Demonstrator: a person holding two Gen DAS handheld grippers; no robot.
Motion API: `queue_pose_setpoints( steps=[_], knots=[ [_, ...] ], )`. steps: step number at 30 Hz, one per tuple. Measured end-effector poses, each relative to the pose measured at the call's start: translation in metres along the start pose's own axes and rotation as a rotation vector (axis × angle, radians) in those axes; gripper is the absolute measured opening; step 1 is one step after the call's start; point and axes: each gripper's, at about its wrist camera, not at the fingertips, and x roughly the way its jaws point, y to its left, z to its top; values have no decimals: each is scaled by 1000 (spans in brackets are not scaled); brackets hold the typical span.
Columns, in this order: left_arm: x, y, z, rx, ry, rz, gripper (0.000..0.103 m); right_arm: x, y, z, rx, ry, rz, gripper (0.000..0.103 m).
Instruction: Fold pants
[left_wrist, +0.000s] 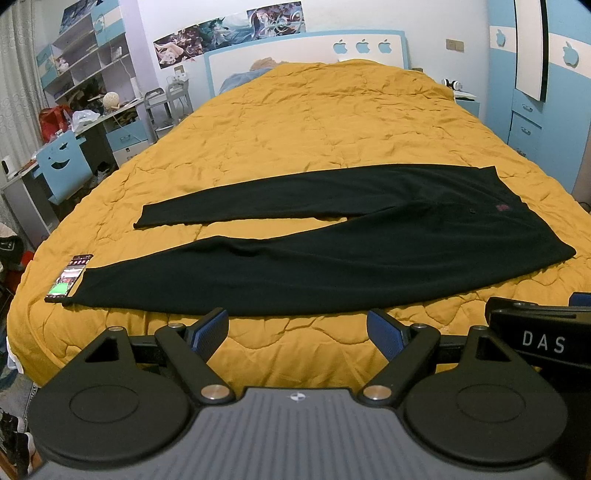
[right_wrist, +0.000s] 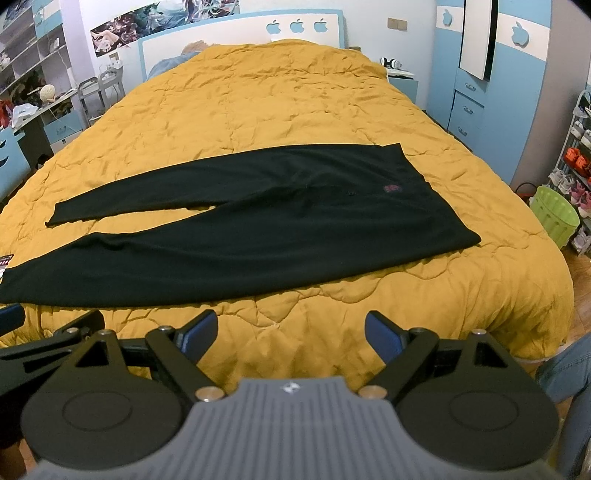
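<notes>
Both tools, left (left_wrist: 297, 328) and right (right_wrist: 291, 328), spread and empty at the bed's near edge; pants (left_wrist: 332, 254) flat, phone (left_wrist: 68, 278) touching the near hem.

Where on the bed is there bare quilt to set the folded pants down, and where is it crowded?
Bare quilt runs from the pants' far leg to the headboard, widest free patch. A narrower strip lies between the near leg and the open left claw and right claw. Crowded at the near leg's cuff, where a phone lies.
</notes>
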Motion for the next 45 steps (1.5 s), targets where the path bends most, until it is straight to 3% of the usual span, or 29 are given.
queue_pose_setpoints(
  steps=[35,40,45],
  knots=[
    [6,3,1,1,2,-22,99,1,-1,0,7,-9,4,83],
    [43,43,-2,-90,32,-41,99,11,-21,0,-3,-139,115,83],
    [82,108,-15,-198,71,65,99,59,-53,0,-51,-67,46,83]
  ],
)
